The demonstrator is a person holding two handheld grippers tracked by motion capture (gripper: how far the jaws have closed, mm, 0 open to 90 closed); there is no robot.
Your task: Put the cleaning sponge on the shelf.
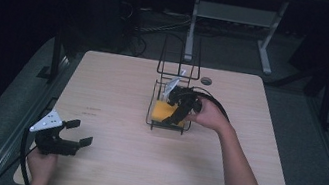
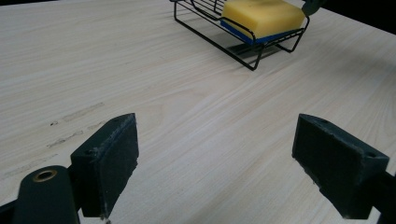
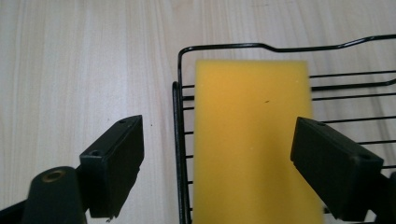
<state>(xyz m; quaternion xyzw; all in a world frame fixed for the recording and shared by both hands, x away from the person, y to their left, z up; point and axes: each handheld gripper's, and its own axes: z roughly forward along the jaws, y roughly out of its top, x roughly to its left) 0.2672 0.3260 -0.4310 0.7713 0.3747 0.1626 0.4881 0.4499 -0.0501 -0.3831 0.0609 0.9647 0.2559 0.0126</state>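
Overhead, a person works at a pale wooden table (image 1: 117,89) with a two-jaw gripper in each hand. The right gripper (image 1: 176,116) hangs over a black wire rack (image 1: 152,116) that stands near the middle of the table, toward its far edge. A yellow sponge (image 1: 160,109) with a blue underside lies flat in the rack's low tray, at the end nearer the person's left; tall wire loops rise from the rack's far end. Seen from the right gripper view, the jaws stand wide apart and hold nothing: one is over bare wood just outside the rack's rim (image 3: 178,140), the other over the wires at the sponge's (image 3: 252,140) far edge, so that the sponge lies between them. Whether either jaw touches the sponge or the wire cannot be told.

Meanwhile the left gripper (image 1: 78,132) sits at the near left corner of the table, well apart from the rack, with a grey three-cornered plate on top. Its jaws, too, are spread wide and empty, just above bare wood, and its own view looks across the table to the rack (image 2: 252,63) and sponge (image 2: 262,16) in the distance.
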